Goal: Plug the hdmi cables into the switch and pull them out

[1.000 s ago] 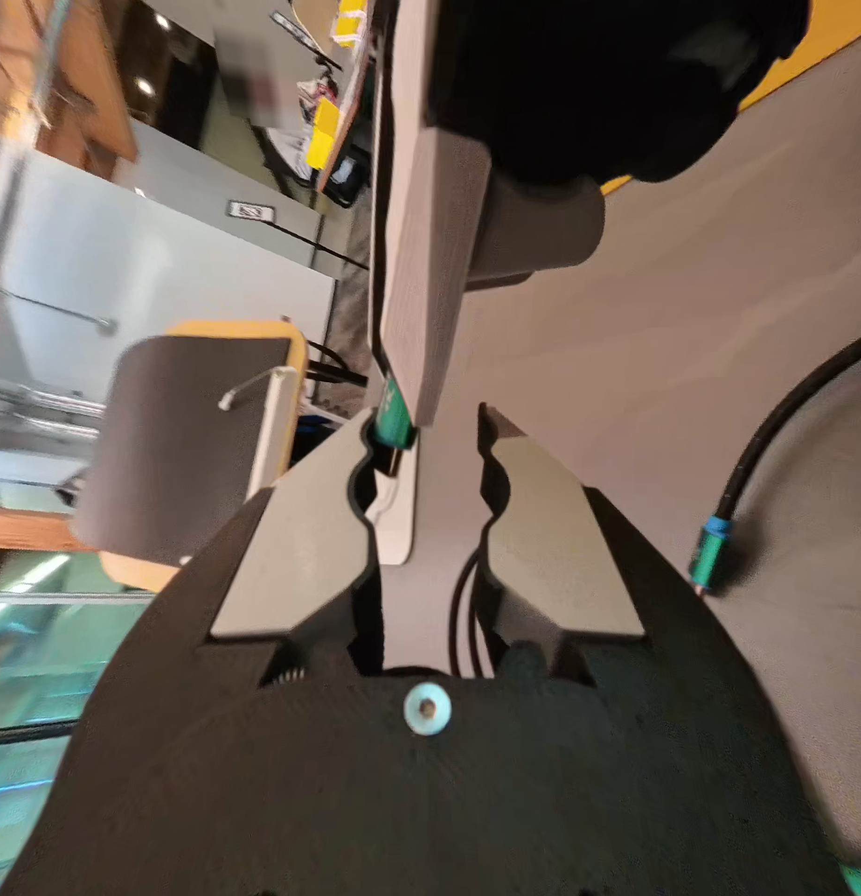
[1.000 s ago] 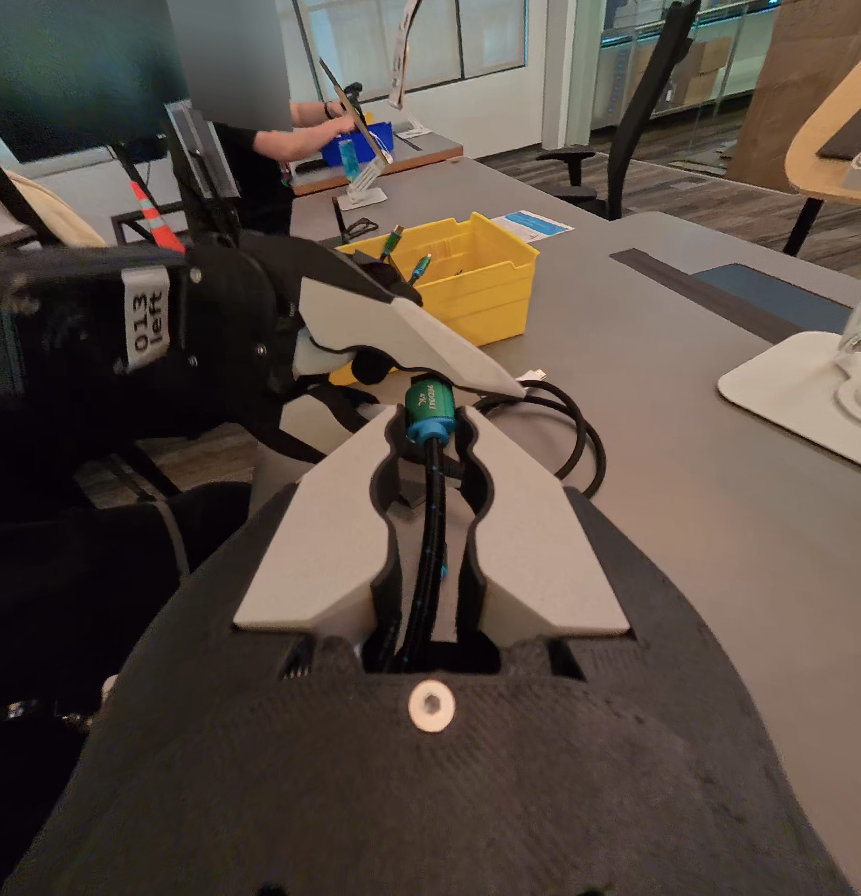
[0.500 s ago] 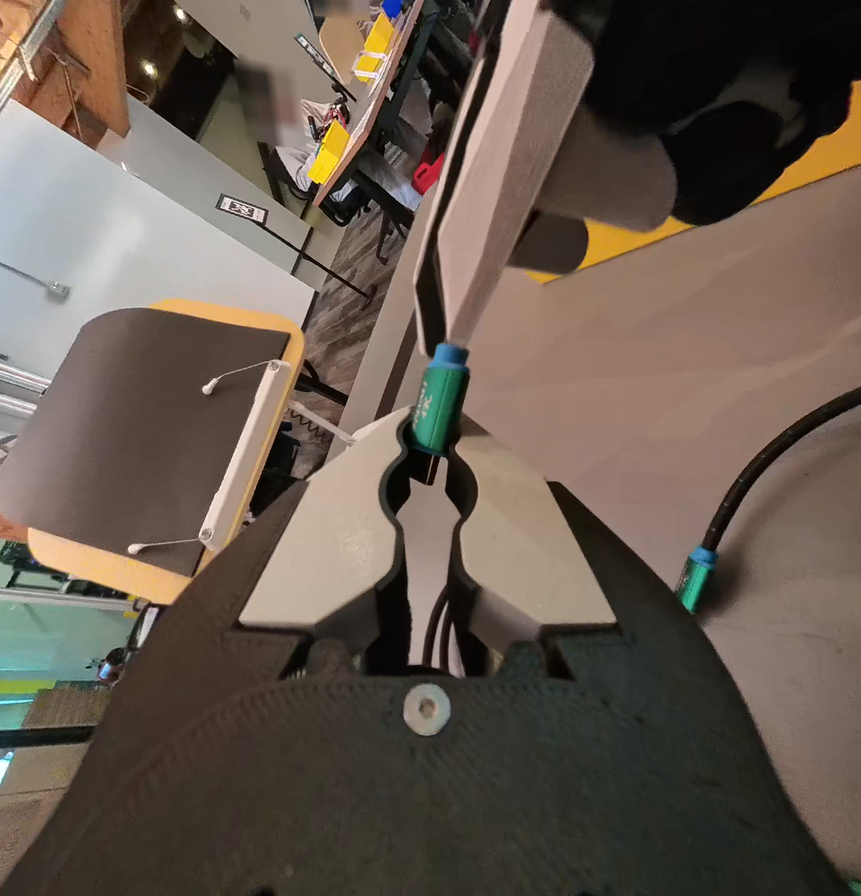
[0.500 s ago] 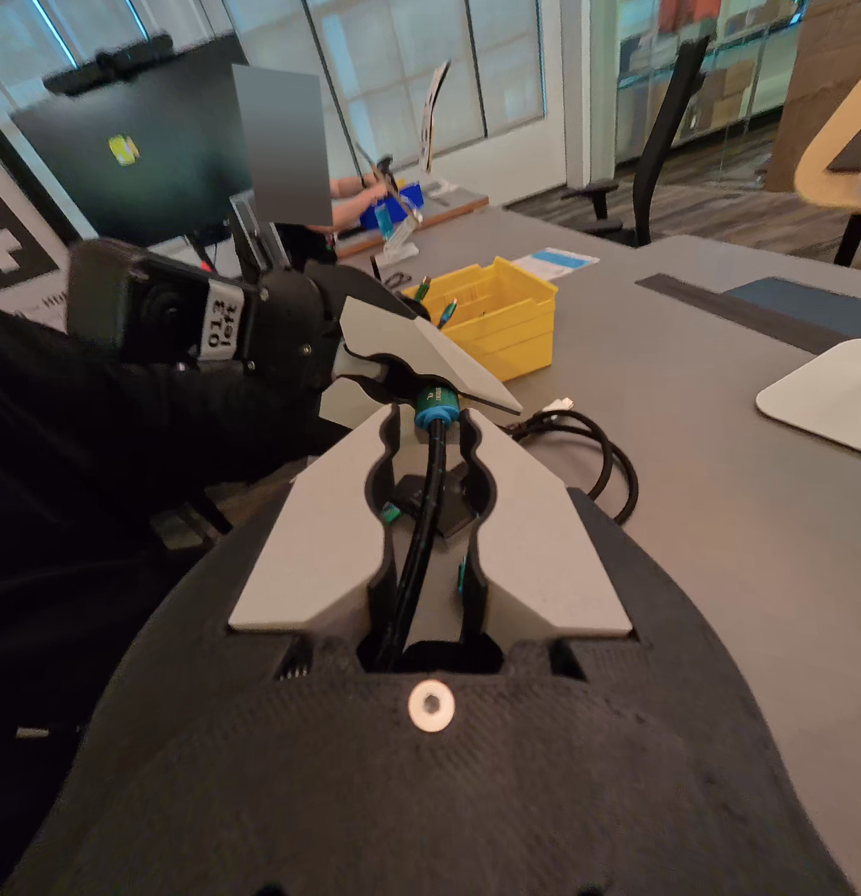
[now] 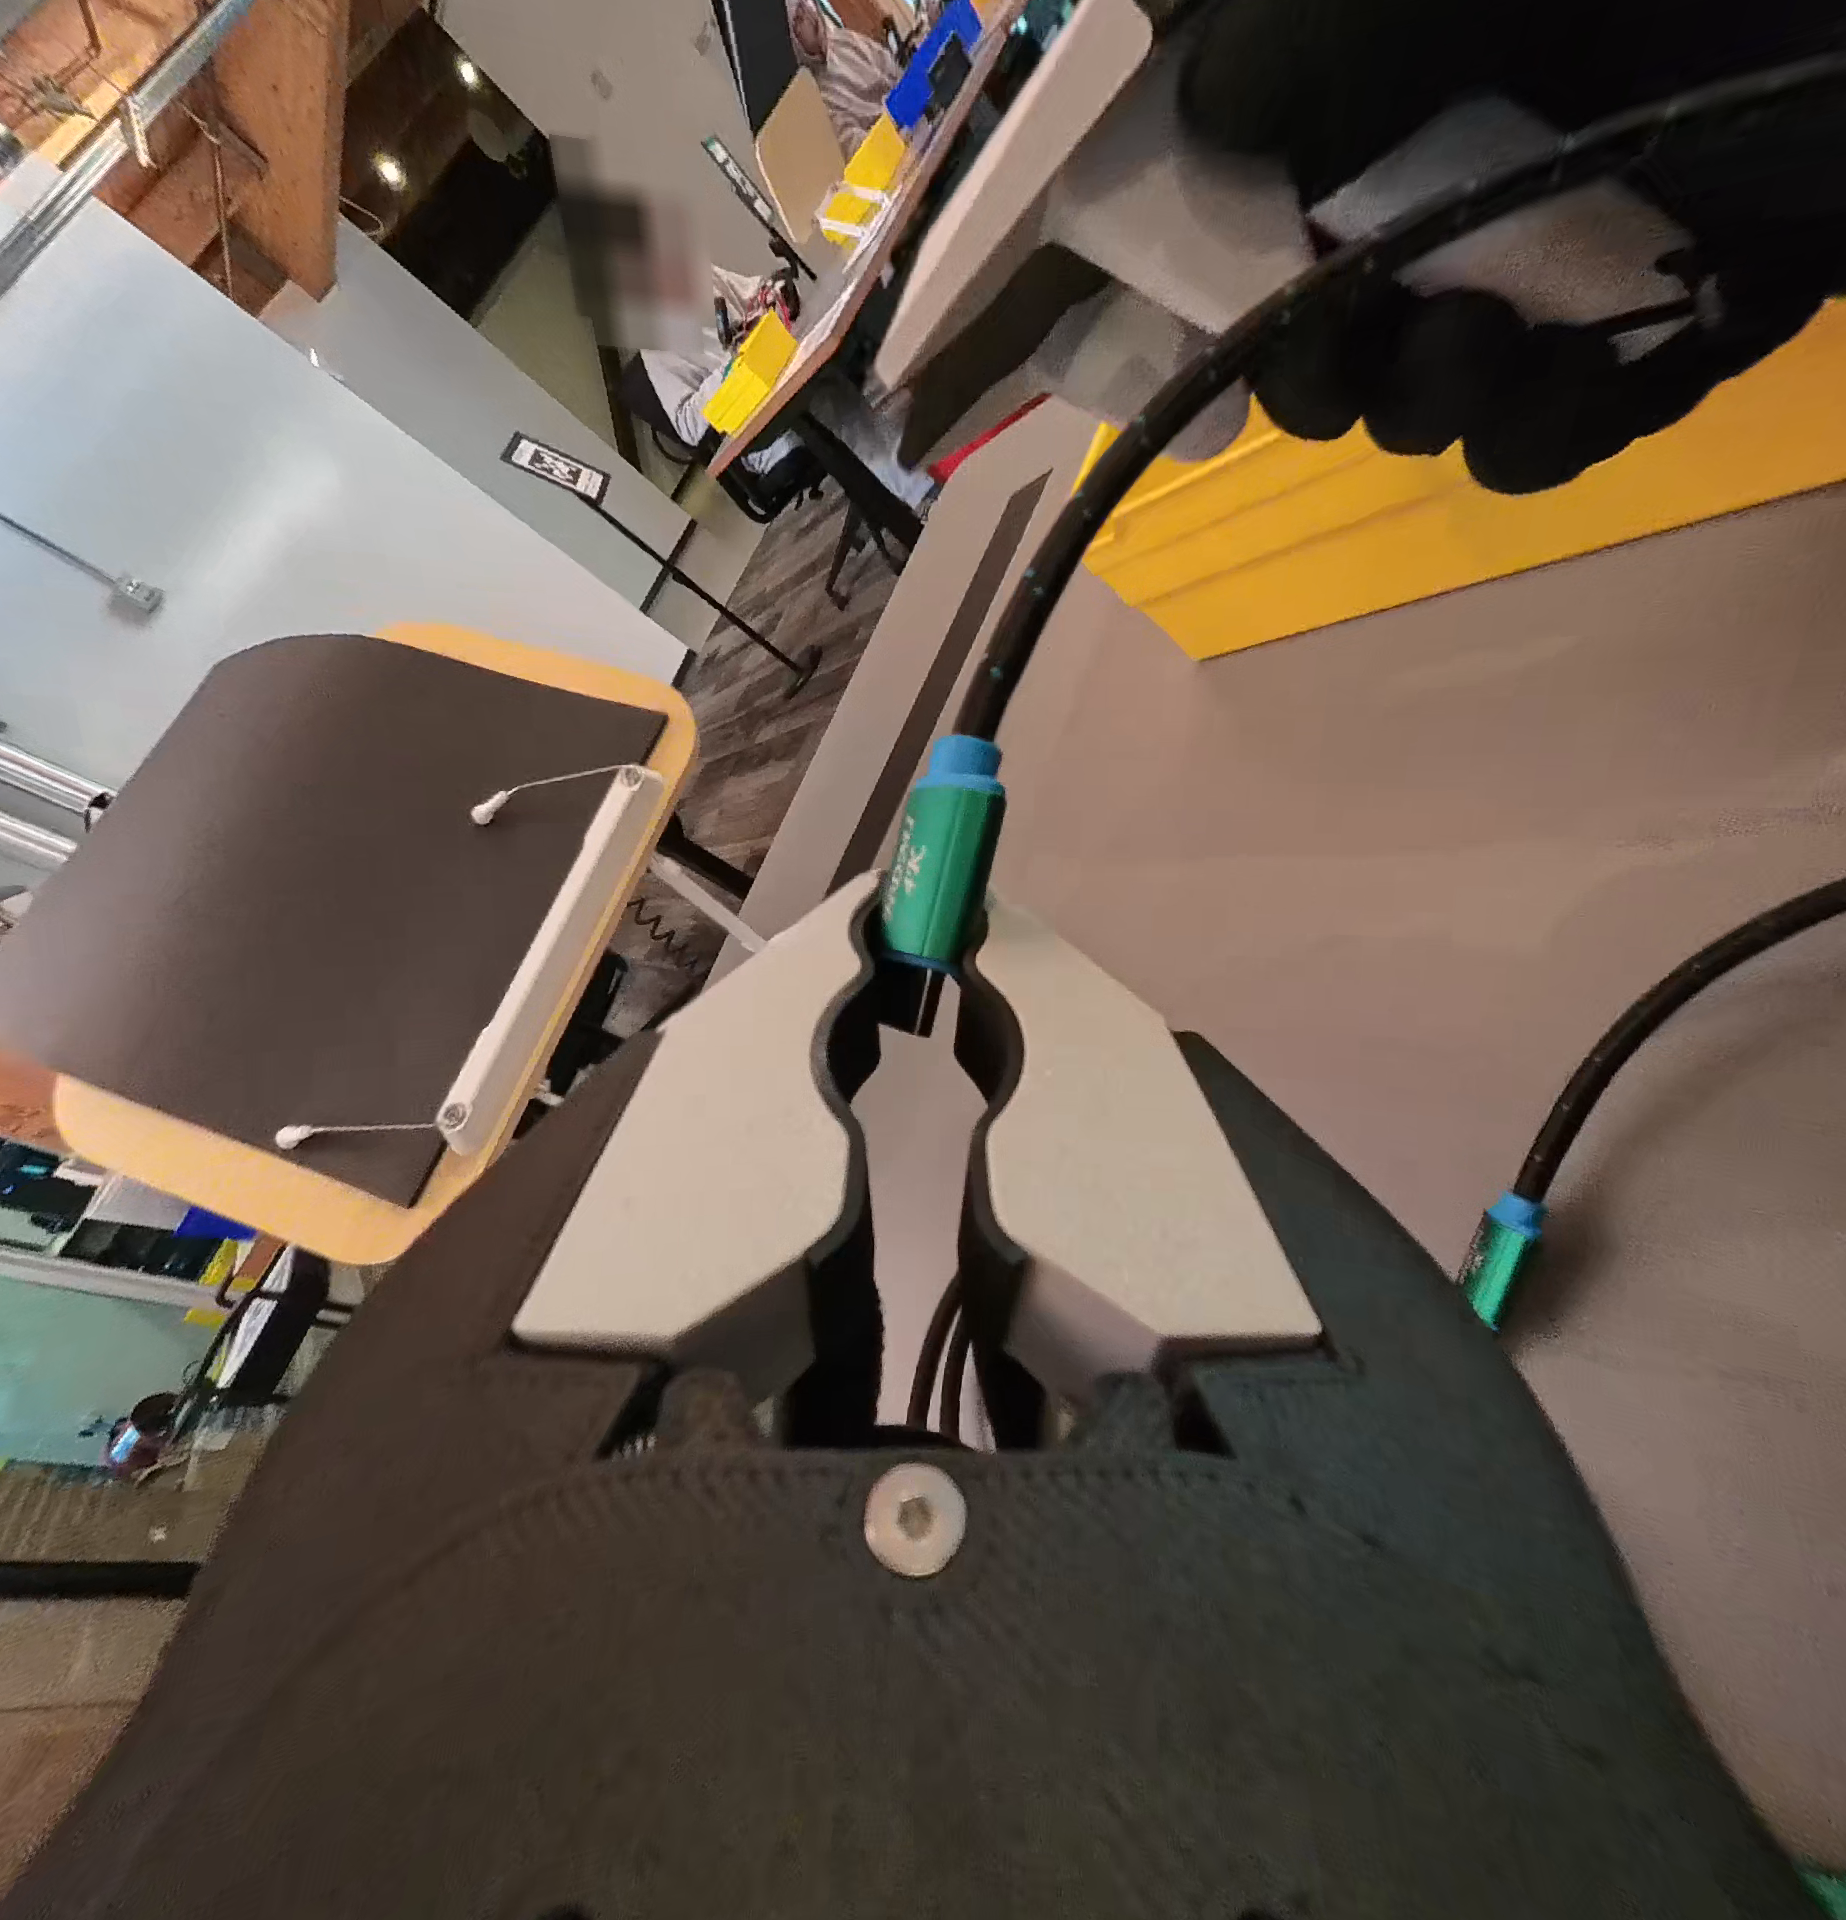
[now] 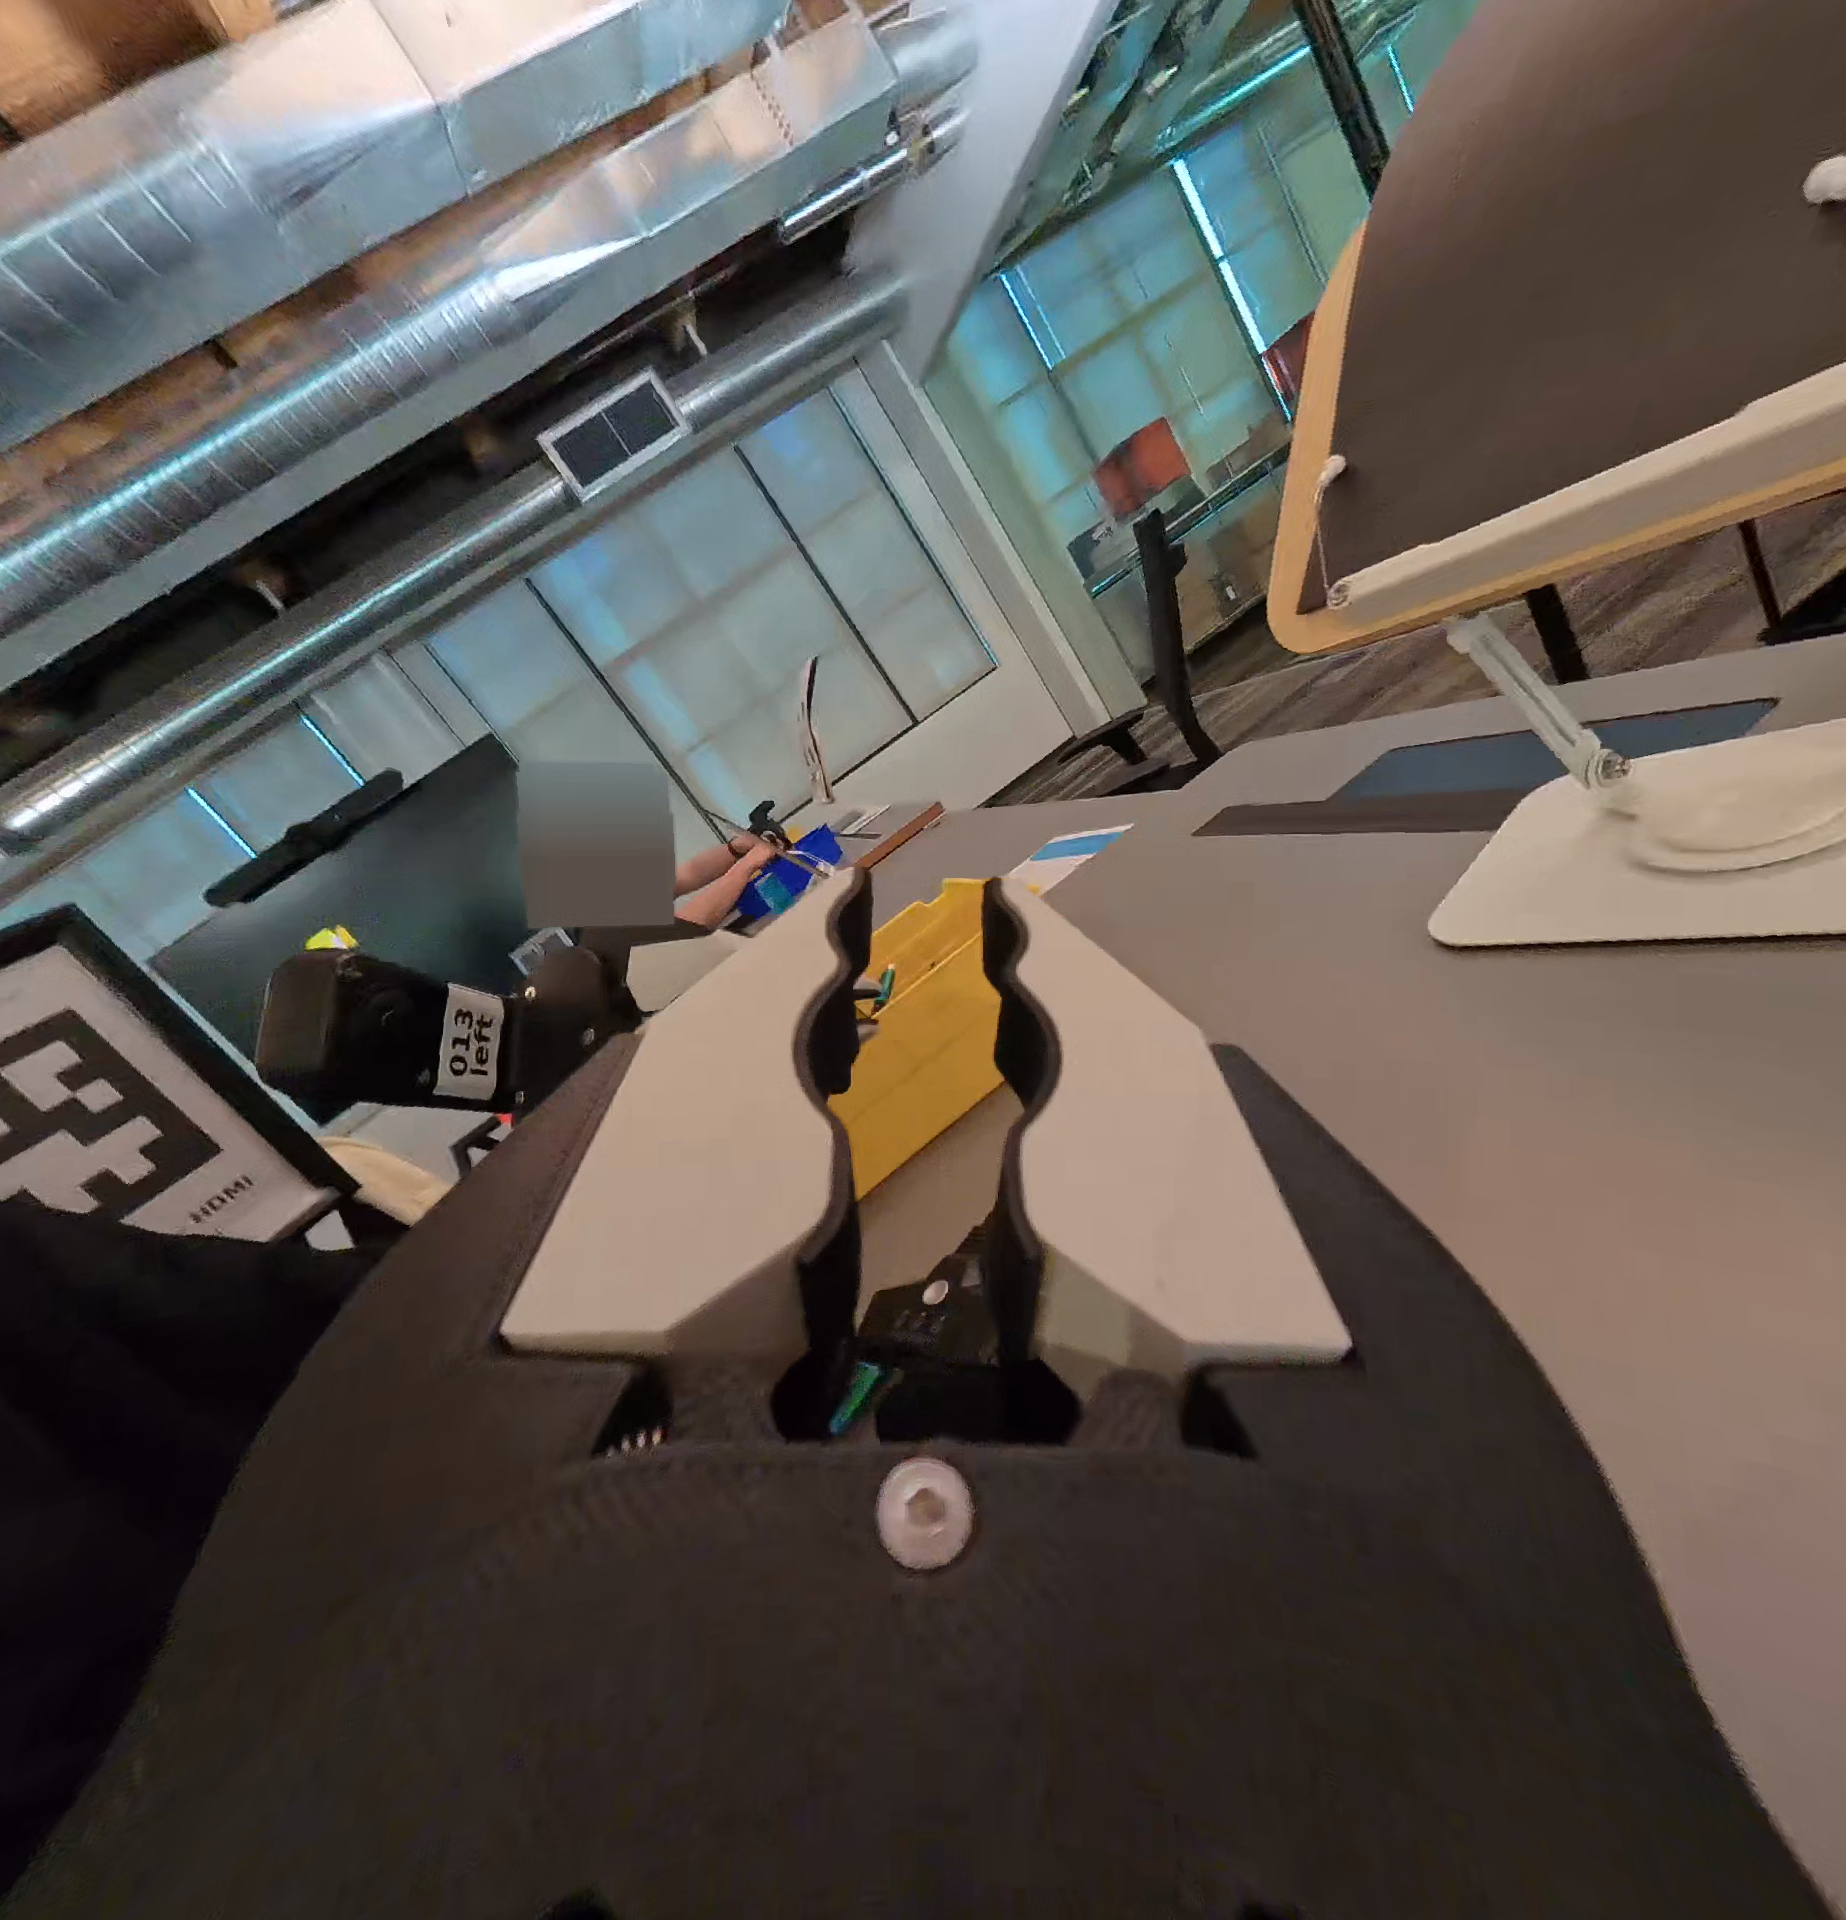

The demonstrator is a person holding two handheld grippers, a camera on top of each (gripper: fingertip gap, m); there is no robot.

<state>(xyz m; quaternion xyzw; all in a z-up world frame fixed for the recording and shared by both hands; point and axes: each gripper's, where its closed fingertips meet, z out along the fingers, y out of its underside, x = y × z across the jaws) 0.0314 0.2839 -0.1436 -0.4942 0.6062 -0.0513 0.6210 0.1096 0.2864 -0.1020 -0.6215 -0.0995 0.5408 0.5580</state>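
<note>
The left claw (image 5: 924, 914) stayed clamped on the green HDMI plug (image 5: 940, 868). The right claw (image 6: 924, 904), clamped around its cable half a second before, now stood apart and empty, tilted up from the bench (image 6: 1521, 1143).

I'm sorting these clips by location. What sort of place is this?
Probably an open-plan office or lab workspace: grey desks, exposed ceiling ducts, glass partition walls, an office chair and yellow parts bins.

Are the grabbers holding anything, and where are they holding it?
The left gripper pinches a green HDMI plug by its lower body, at its fingertips. The right gripper holds nothing; its jaws stand apart.
</note>
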